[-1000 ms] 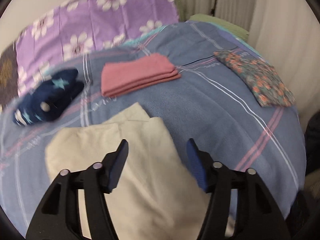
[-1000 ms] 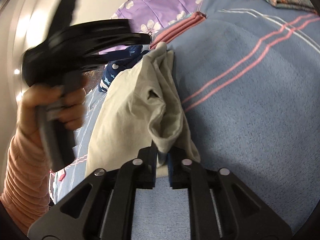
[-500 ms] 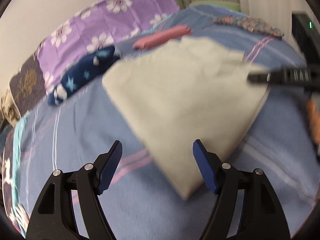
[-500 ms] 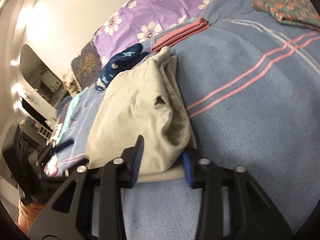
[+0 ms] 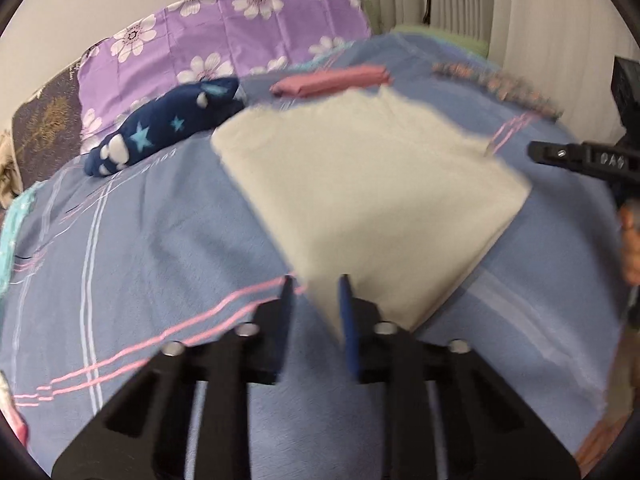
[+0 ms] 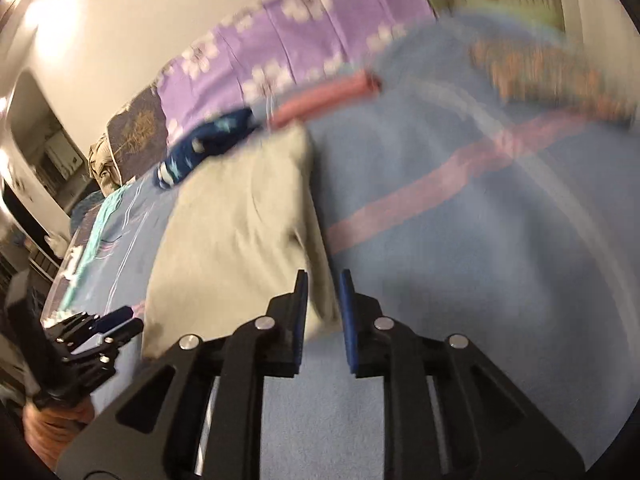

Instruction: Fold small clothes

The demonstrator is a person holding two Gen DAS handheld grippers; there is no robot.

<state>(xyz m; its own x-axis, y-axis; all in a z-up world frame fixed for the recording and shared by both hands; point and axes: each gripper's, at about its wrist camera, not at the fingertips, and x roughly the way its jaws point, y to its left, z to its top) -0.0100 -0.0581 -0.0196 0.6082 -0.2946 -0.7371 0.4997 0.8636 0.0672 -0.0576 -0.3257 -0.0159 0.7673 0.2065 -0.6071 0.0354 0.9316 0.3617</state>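
Cream garment [image 5: 372, 184] corner between left tool [image 5: 314, 300] fingers — flat.

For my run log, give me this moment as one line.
step: folding cream cloth on blue blanket | left gripper: narrowed at near corner | right gripper: narrowed at cloth edge | grip: unclear

Cream garment [image 5: 372, 200]: matt, soft woven cloth.
Blue blanket [image 5: 160, 248]: fuzzy, fleece-like cloth with pink stripes.
Purple floral sheet [image 5: 240, 36]: smooth printed cotton-like cloth.
Left tool [image 5: 314, 308]: matt black plastic, ribbed blue pads [image 5: 349, 320], shiny metal screws.
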